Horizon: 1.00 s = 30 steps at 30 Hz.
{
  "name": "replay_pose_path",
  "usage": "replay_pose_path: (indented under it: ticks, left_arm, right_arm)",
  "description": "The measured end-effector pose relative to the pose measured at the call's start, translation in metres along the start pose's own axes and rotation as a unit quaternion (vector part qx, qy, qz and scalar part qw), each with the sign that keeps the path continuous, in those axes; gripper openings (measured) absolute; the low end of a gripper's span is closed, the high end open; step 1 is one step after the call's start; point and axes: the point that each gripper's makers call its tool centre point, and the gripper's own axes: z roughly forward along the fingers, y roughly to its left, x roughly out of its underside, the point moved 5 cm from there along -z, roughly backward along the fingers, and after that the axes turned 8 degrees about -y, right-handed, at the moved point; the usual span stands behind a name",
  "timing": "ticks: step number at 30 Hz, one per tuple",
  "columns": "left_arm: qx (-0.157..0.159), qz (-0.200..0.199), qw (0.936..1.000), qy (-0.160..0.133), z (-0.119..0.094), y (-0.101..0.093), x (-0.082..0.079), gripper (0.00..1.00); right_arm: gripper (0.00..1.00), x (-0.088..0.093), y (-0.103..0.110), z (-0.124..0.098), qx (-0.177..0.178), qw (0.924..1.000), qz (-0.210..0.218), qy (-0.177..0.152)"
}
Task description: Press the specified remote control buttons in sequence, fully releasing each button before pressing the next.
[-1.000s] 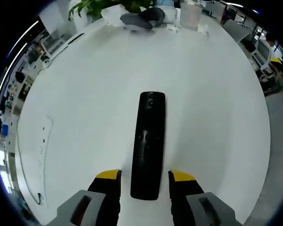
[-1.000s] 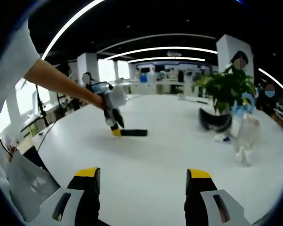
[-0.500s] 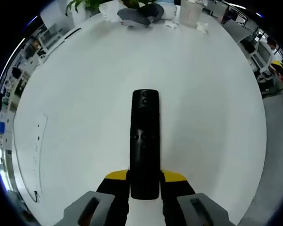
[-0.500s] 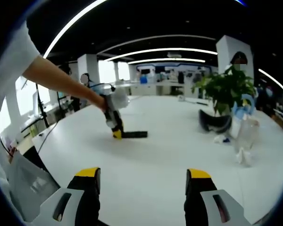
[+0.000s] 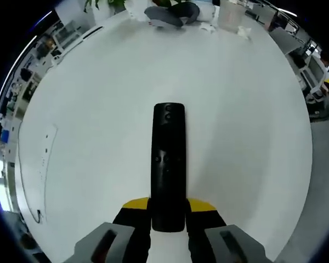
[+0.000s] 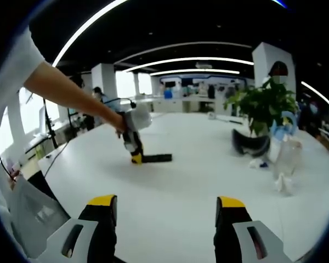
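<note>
A long black remote control (image 5: 168, 164) lies on the white table (image 5: 98, 109), pointing away from me. My left gripper (image 5: 168, 207) is shut on its near end, the yellow-tipped jaws pressed to both sides. In the right gripper view the same remote (image 6: 156, 158) shows as a small dark bar far out on the table, with the left gripper (image 6: 135, 155) held by a person's hand clamped on its end. My right gripper (image 6: 167, 213) hangs open above the near table, well short of the remote, nothing between its fingers.
A potted plant (image 6: 263, 107), a dark headset (image 6: 248, 143) and a clear bottle (image 6: 285, 159) stand at the far right of the table. A white strip (image 5: 44, 164) lies along the left table edge. A person's arm (image 6: 71, 93) reaches in from the left.
The left gripper closed its jaws onto the remote's near end between one second ago and half a second ago; since then it holds. The right gripper has stayed still and open.
</note>
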Motion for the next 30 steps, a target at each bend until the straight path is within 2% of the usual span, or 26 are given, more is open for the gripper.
replay_pose_path:
  ticks: [11, 30]
  left_arm:
    - [-0.003, -0.007, 1.0000, 0.005, -0.002, -0.014, 0.004, 0.23]
    - [0.000, 0.002, 0.9994, 0.036, -0.004, -0.038, 0.009, 0.23]
  right_arm:
    - [0.71, -0.001, 0.001, -0.001, 0.001, 1.0000, 0.000, -0.005]
    - [0.70, -0.002, 0.002, -0.002, -0.002, 1.0000, -0.001, -0.009]
